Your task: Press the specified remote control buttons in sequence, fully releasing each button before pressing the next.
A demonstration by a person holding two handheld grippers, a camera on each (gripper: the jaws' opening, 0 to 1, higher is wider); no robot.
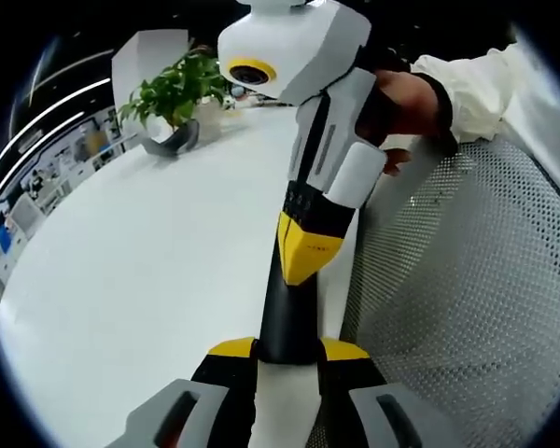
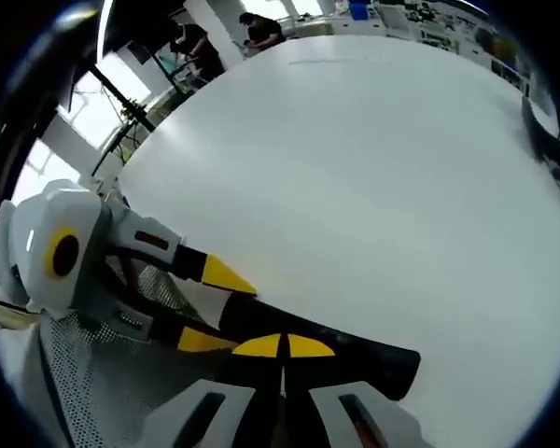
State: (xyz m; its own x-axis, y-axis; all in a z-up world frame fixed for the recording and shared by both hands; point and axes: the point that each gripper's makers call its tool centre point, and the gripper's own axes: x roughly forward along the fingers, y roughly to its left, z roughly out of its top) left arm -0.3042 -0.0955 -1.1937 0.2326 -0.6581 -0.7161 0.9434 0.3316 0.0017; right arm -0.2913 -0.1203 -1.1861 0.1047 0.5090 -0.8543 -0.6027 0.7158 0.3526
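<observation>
The slim black bar-shaped remote control (image 1: 287, 313) lies at the edge of the broad white table (image 1: 149, 261), its long axis running straight away from the left gripper (image 1: 287, 350), whose yellow-tipped jaws sit pinched on the remote's near end. Coming from the far side, the right gripper (image 1: 306, 247) reaches in over that same remote, its yellow tips drawn together and pointed down at the remote's upper face, a white-sleeved hand (image 1: 411, 98) behind it. In the right gripper view the remote (image 2: 327, 341) stretches crosswise, one rounded end poking out toward the open table (image 2: 373, 168), and the right gripper (image 2: 282, 347) rests its closed yellow tips right on the black body; the left gripper (image 2: 210, 303) straddles the remote's other end, one yellow jaw on each side. A grey perforated mesh surface (image 1: 476, 280) sits just beside the remote, off the table edge, and a leafy green potted plant (image 1: 173, 98) stands well apart at the far side of the table. No buttons can be made out. My read: the right gripper is the presser, the left the steadying clamp, and whichever button comes next lies along that long axis.
</observation>
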